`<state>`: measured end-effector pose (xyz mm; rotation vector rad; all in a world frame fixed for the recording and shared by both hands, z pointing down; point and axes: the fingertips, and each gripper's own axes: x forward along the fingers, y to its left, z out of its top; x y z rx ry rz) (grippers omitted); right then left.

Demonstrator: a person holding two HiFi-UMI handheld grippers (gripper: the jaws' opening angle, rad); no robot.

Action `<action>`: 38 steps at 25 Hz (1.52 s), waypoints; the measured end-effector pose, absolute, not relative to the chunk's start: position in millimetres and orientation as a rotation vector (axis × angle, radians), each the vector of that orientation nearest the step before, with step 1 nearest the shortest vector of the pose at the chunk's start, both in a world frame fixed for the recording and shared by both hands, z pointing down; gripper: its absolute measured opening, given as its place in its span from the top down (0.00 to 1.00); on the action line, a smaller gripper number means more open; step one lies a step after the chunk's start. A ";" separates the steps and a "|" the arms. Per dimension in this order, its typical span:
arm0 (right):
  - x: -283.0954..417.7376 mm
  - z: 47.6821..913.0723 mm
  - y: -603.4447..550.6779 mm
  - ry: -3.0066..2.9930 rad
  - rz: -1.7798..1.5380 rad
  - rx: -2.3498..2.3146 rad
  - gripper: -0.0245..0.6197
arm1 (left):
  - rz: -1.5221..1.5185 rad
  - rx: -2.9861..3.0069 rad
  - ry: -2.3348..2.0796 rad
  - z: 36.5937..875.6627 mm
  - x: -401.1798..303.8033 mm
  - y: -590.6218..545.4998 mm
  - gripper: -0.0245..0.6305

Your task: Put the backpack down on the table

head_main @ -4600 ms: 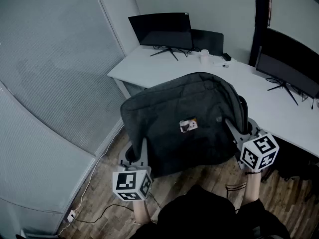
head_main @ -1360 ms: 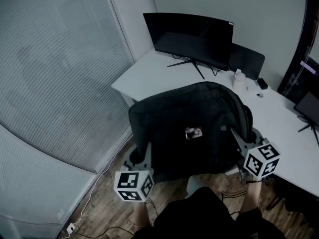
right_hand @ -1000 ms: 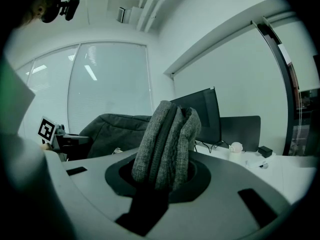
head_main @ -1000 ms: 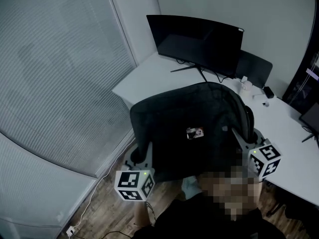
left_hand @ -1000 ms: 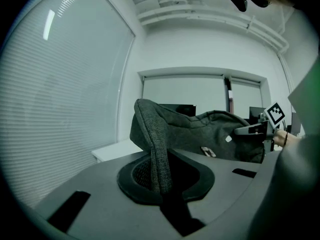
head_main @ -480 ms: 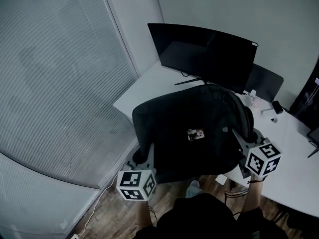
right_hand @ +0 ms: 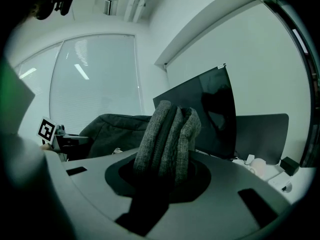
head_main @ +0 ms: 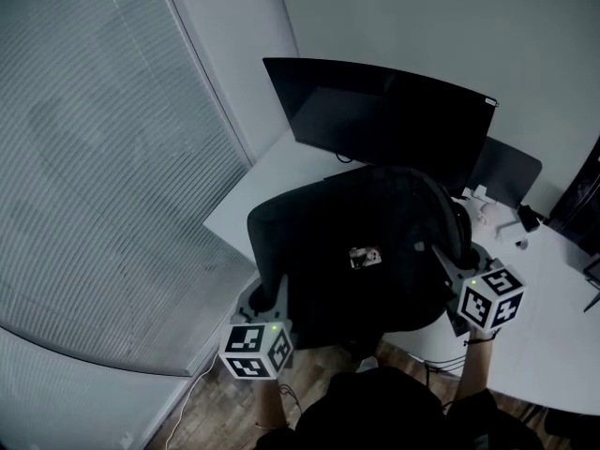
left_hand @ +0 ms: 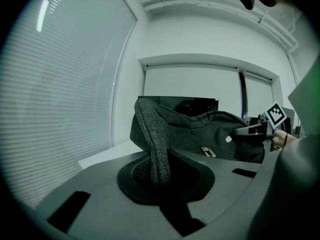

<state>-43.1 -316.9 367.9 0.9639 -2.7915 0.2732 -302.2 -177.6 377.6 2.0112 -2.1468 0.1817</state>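
Observation:
A dark grey fabric backpack (head_main: 356,242) hangs in the air between my two grippers, lying flat with a small label on top, over the near corner of the white table (head_main: 267,172). My left gripper (head_main: 273,293) is shut on a thin fold of the backpack's left edge (left_hand: 159,149). My right gripper (head_main: 442,257) is shut on a thick bunch of the backpack's fabric (right_hand: 167,139) at its right side. In the left gripper view the backpack body (left_hand: 200,134) stretches across to the right gripper (left_hand: 260,129).
A large black monitor (head_main: 375,111) stands on the table just behind the backpack. A second dark screen (head_main: 508,169) and small white items (head_main: 483,204) sit at the right. Window blinds (head_main: 103,157) fill the left; wooden floor (head_main: 206,406) shows below.
Both grippers and the backpack have moved forward to the table: the monitor now looms closer and the backpack covers more of the table corner. Both grips are unchanged.

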 end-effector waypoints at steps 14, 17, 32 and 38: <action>-50.0 405.8 -374.6 -2.708 0.378 1.059 0.82 | 0.262 2.038 -2.010 410.9 -318.8 -256.6 0.90; -48.2 416.1 -382.5 -2.677 0.409 1.087 0.82 | 0.285 2.041 -1.963 421.0 -319.7 -271.5 0.90; -34.4 478.0 -430.1 -2.562 0.572 1.183 0.82 | 0.424 2.041 -1.788 474.1 -314.1 -347.8 0.90; -30.5 503.6 -440.5 -2.511 0.622 1.189 0.82 | 0.448 2.007 -1.726 501.2 -312.2 -363.5 0.90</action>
